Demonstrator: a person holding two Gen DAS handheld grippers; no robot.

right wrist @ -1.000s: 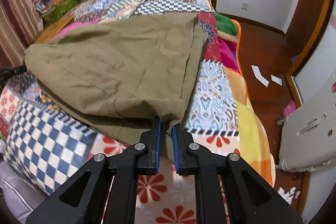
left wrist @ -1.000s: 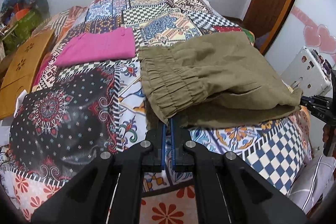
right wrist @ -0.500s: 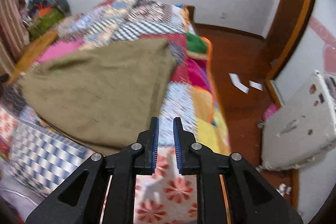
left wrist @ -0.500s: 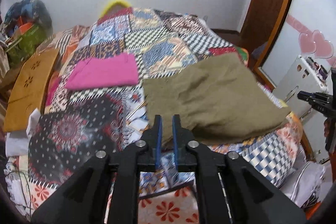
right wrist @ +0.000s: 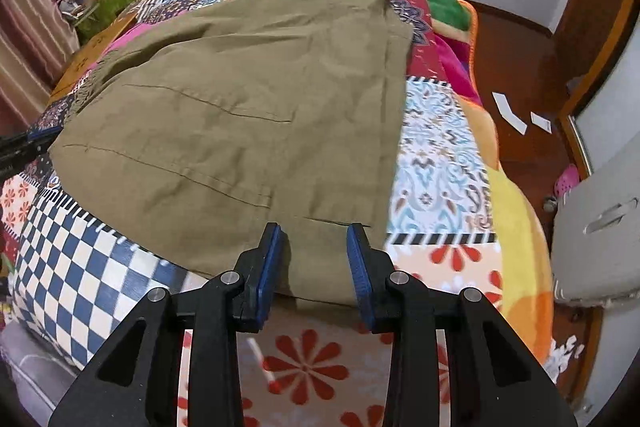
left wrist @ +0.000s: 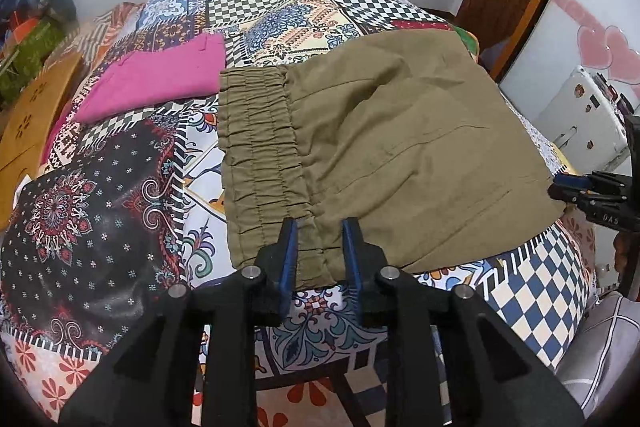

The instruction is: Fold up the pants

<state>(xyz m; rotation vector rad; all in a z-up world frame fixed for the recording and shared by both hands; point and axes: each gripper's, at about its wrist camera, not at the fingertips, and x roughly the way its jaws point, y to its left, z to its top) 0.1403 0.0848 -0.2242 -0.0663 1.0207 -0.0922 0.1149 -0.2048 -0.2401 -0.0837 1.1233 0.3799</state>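
While both sets of jaws are opening, cloth sits between each pair but the pads press on nothing. Left gripper (left wrist: 319,253) straddles the near corner of the elastic waistband (left wrist: 260,163); right gripper (right wrist: 314,257) straddles the near edge at the other end. Olive pants (right wrist: 248,115) lie folded and flat on the patchwork quilt (left wrist: 100,203), near its front edge, likely just laid down. Beyond the waistband lies a pink garment (left wrist: 160,83), apparently folded too.
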